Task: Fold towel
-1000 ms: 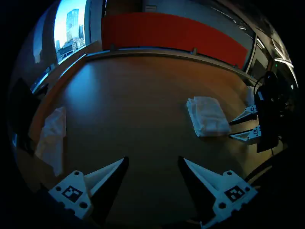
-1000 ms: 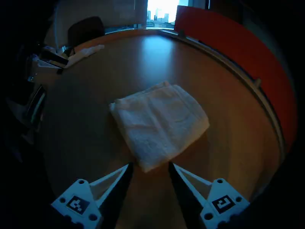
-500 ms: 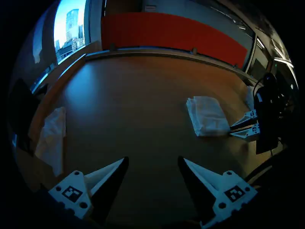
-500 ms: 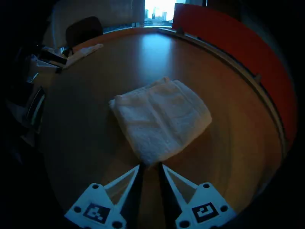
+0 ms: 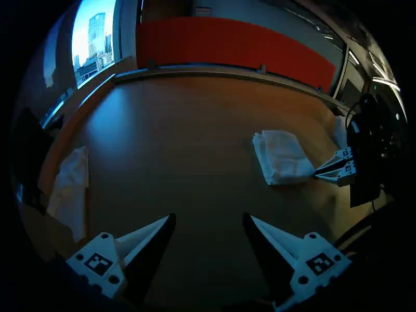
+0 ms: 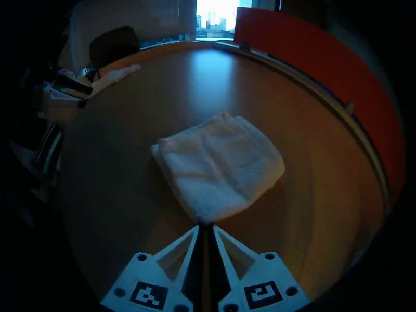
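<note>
Two states: left tongs [image 5: 208, 215] open, right tongs [image 6: 206, 226] closed at the towel [image 6: 221, 166] corner (pinch unconfirmed), so I'd lift slowly.

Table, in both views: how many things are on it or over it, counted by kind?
folded towel: 1
loose cloth: 1
claws: 2, the left claw and the right claw
Total: 4

White towel [image 6: 221, 166] (folded) flat on table [image 6: 130, 130]
</note>
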